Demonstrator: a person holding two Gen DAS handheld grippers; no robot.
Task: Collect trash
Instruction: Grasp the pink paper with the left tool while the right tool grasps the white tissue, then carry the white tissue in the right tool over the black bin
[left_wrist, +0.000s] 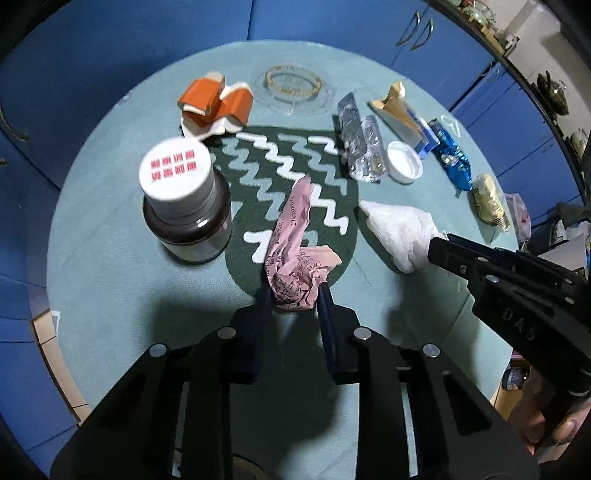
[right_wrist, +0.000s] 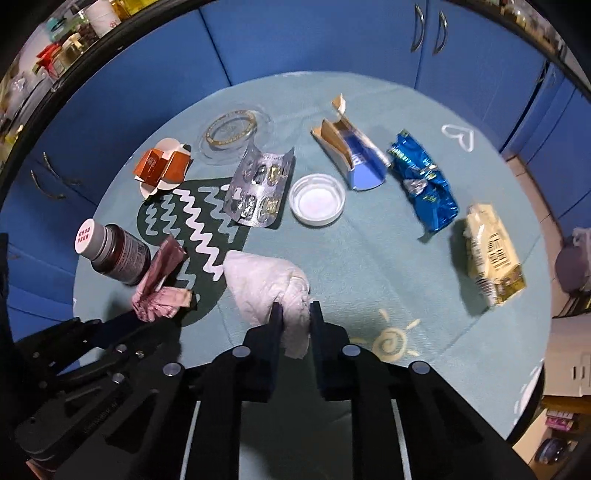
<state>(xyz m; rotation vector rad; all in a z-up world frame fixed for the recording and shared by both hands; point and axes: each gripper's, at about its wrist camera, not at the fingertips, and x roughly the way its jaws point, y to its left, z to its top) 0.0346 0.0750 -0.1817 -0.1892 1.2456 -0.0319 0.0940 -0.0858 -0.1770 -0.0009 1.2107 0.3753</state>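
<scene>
My left gripper (left_wrist: 293, 291) is shut on a crumpled pink paper (left_wrist: 295, 236) above the round teal table (left_wrist: 110, 266). The pink paper also shows in the right wrist view (right_wrist: 159, 291). My right gripper (right_wrist: 294, 310) is shut on a crumpled white tissue (right_wrist: 266, 284), which also shows in the left wrist view (left_wrist: 399, 229) held at its right end. Both pieces hang over the table's near middle, side by side.
On the table stand a brown bottle with a white cap (left_wrist: 184, 199), an orange box (left_wrist: 214, 103), a glass ashtray (left_wrist: 293, 86), a blister pack (right_wrist: 258, 188), a white lid (right_wrist: 317, 199), a torn blue carton (right_wrist: 354, 158), a blue wrapper (right_wrist: 424, 184) and a yellow packet (right_wrist: 491, 258). Blue cabinets surround the table.
</scene>
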